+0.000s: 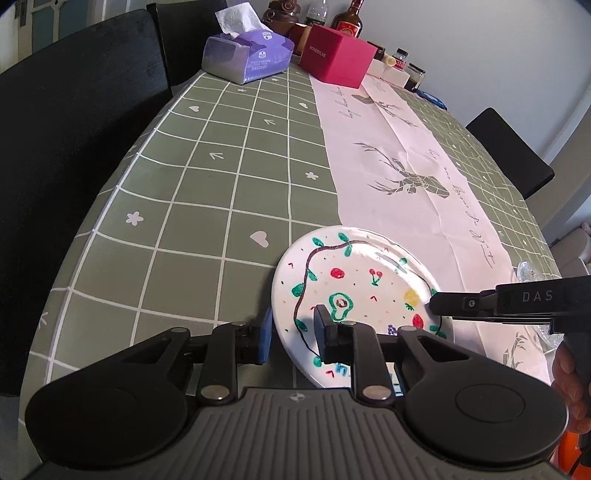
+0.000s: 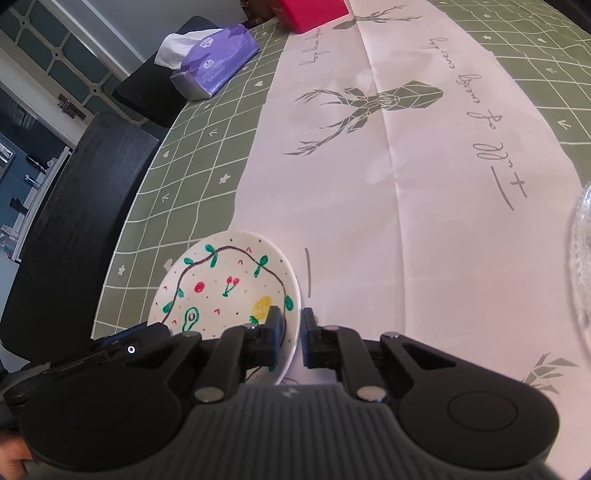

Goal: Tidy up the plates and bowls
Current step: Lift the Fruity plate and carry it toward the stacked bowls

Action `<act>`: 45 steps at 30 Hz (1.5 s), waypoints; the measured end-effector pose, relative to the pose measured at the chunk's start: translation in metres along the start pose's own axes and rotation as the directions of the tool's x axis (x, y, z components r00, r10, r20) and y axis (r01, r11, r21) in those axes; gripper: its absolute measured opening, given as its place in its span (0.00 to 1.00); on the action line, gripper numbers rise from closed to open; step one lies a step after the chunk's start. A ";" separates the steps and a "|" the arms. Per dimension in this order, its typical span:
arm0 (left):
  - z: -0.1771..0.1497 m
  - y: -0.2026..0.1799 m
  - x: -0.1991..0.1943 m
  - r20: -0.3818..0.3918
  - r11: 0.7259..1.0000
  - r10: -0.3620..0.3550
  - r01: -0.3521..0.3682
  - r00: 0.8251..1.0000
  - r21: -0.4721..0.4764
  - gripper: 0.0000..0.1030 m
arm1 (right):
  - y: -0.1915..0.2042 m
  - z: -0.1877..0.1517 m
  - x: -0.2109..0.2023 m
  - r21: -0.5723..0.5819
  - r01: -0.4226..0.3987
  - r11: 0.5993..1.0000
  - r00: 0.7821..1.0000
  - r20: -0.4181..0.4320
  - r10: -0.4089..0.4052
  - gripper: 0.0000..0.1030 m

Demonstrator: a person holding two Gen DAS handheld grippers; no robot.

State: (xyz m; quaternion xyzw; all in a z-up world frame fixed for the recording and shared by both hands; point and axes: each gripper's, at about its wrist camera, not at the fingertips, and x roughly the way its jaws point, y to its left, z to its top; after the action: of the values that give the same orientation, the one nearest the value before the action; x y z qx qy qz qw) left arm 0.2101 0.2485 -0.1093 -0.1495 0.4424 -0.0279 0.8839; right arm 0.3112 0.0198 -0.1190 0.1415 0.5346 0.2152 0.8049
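Observation:
A white plate [image 1: 354,280] painted with fruit and a vine lies near the table's front edge, half on the white runner [image 1: 399,173]. My left gripper [image 1: 293,328] straddles the plate's left rim, one pad outside the edge and one on the painted face, pressing on it. My right gripper [image 2: 291,328] is shut on the plate's [image 2: 229,284] right rim, with the edge between its pads. In the left wrist view the right gripper's fingers [image 1: 454,304] reach in from the right onto that rim. I cannot tell whether the plate rests on the cloth or is just lifted.
A clear glass bowl [image 2: 581,280] stands on the runner to the right. At the far end are a purple tissue box [image 1: 247,55], a pink box [image 1: 336,55] and bottles [image 1: 347,18]. Black chairs [image 1: 74,122] stand along the left side, and another [image 1: 513,151] stands on the right.

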 end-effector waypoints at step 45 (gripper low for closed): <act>-0.115 -0.094 -0.095 -0.015 0.996 -0.088 0.088 0.996 0.006 0.25 | -0.042 -0.128 -0.133 0.003 0.065 0.998 0.997 -0.044 -0.064 0.09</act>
State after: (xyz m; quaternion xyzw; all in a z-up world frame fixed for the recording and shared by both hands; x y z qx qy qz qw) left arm 0.0692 0.1480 -0.0740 -0.1657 0.4416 -0.0695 0.8790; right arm 0.1567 -0.0830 -0.0815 0.1211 0.5571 0.1911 0.7990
